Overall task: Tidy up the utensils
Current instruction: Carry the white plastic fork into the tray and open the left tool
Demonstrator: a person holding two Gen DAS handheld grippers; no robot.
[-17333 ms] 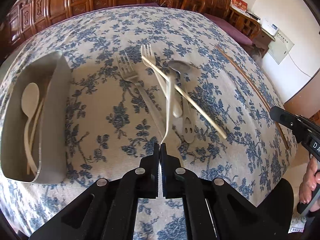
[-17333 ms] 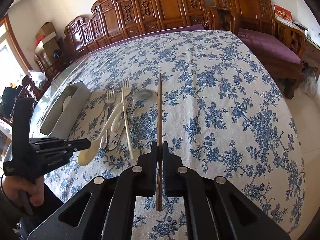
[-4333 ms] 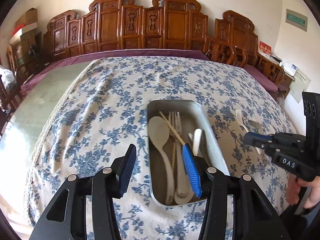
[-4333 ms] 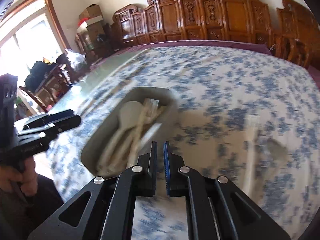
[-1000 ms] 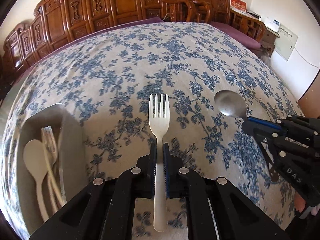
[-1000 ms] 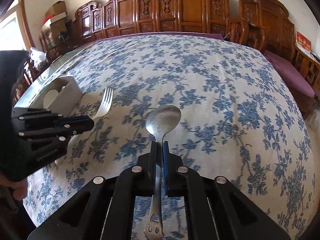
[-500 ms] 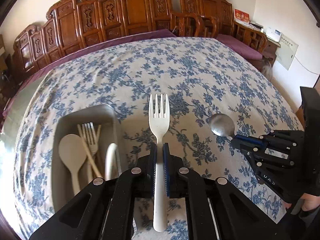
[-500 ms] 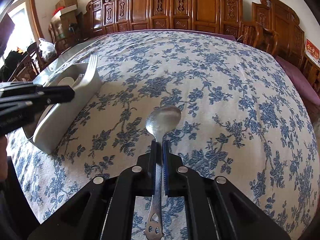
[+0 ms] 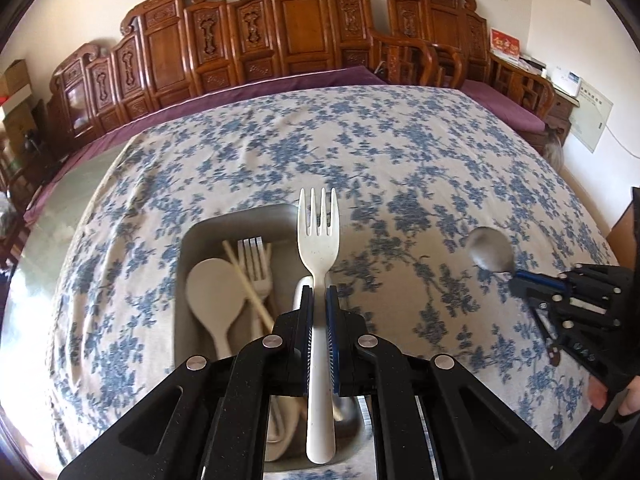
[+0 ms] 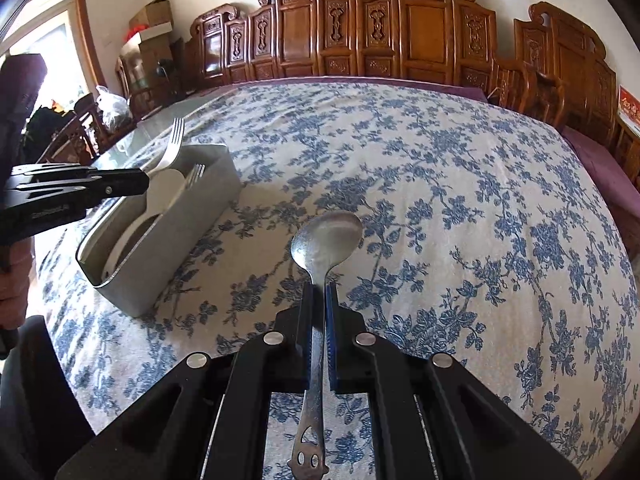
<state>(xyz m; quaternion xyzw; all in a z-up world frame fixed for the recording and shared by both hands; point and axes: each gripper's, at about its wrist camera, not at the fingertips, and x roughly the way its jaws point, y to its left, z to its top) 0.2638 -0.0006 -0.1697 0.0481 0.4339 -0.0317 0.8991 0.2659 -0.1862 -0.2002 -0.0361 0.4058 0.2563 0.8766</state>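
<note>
Over grey tray (image 9: 192, 236), cream fork (image 9: 319, 240)

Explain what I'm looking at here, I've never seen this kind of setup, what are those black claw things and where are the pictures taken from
No robot here: a person holds a two-finger clamp in each hand, and each clamp carries a wide-angle camera looking along its fingers. The left view shows the left gripper shut on a cream plastic fork, held above a grey metal tray. The tray holds a pale spoon, another fork and chopsticks. The right view shows the right gripper shut on a metal spoon, over the blue floral tablecloth. Carved wooden chairs stand behind.
</note>
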